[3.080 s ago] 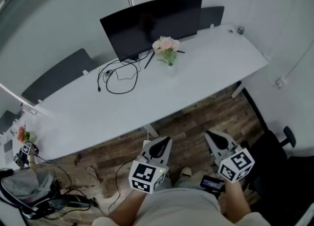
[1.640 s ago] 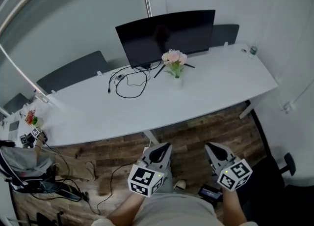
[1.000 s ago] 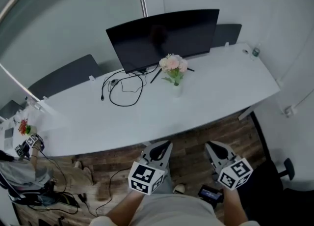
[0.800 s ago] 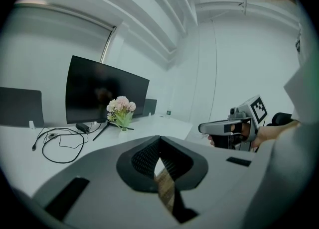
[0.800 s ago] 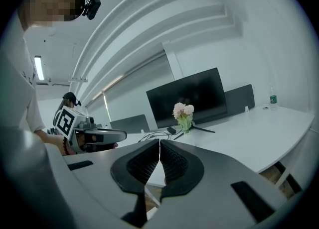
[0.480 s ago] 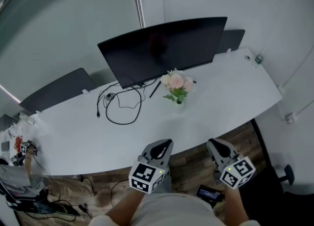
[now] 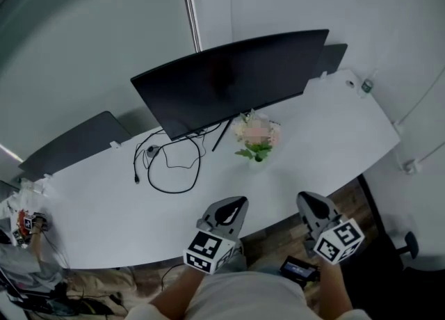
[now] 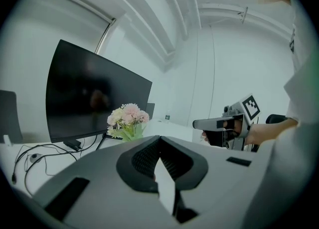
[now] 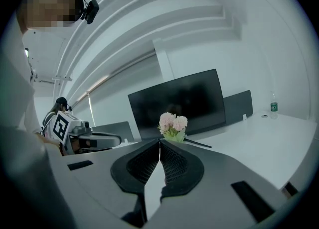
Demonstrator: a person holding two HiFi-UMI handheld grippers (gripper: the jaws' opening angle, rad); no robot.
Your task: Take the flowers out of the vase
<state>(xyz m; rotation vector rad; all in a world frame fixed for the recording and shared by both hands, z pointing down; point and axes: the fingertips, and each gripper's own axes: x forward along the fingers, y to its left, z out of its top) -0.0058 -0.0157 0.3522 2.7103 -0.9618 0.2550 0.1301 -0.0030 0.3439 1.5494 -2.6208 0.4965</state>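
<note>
Flowers point(image 7: 256, 136) on desk point(image 7: 327, 131), monitor point(image 7: 226, 81) behind.

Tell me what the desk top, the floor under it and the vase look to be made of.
Desk top: smooth white board, probably laminate, since the surface is even and matte with no grain.
Floor: wood or wood-look planks, going by the brown streaked boards.
Vase: pale, perhaps glass or ceramic, but too small and blurred to tell.

The left hand-held gripper point(image 8: 159, 138) — jaws pressed together — faces pink flowers point(image 8: 128, 117) standing before a dark monitor point(image 8: 89, 91).
</note>
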